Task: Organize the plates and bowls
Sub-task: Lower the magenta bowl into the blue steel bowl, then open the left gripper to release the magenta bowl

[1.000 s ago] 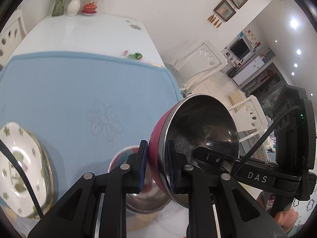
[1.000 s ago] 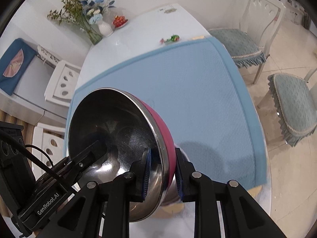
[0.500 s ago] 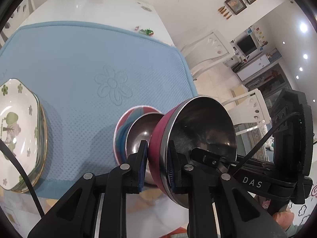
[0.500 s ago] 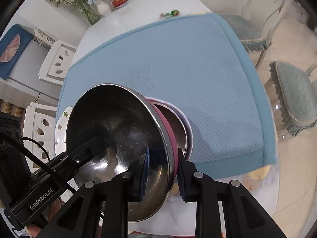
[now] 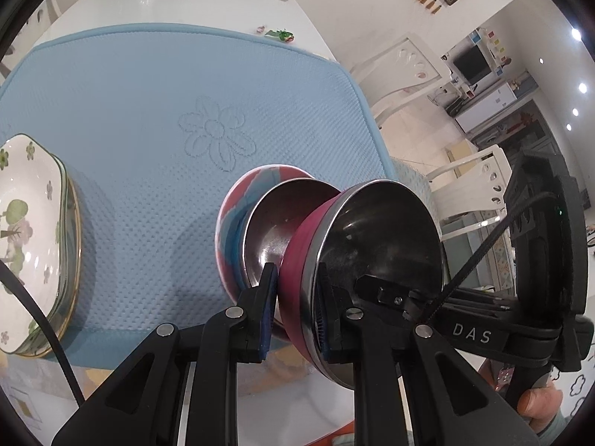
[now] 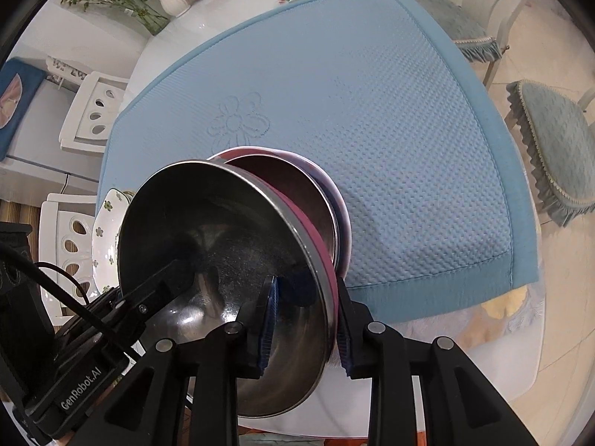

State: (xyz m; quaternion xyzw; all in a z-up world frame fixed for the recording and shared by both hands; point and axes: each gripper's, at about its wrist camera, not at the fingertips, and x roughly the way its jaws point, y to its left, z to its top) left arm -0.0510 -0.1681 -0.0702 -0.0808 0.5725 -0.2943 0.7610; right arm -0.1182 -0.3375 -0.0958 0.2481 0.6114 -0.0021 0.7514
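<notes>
**First:** Left tongs [image 5: 295, 299] are clamped on the rim of the pink-sided steel bowl [image 5: 379, 238], one pad outside and one inside. On the right tongs [image 6: 305, 319] the jaws have just been opening. The opposite rim is between them, but the inner pad seems to stand just off the steel.

**Second:** Where is the bowl placed?

**First:** It is held tilted in the air over the near edge of the blue mat [image 5: 148, 93]. At its ten o'clock a smaller steel bowl [image 5: 275, 223] sits nested in a striped bowl [image 5: 230, 223]. Whether contact has been made cannot be told.

**Second:** How is it expected to handle?

**First:** It is judged stiff, light and slippery, not fragile. The thin rim is best pinched. With one side gripped, swinging may be expected.

**Second:** What is found around it?

**First:** Flowered plates [image 5: 26, 223] are stacked at nine o'clock, well apart. White chairs [image 5: 465, 171] are seen at three o'clock, off the table [image 5: 186, 7]. Only the nested rims could be struck.
</notes>
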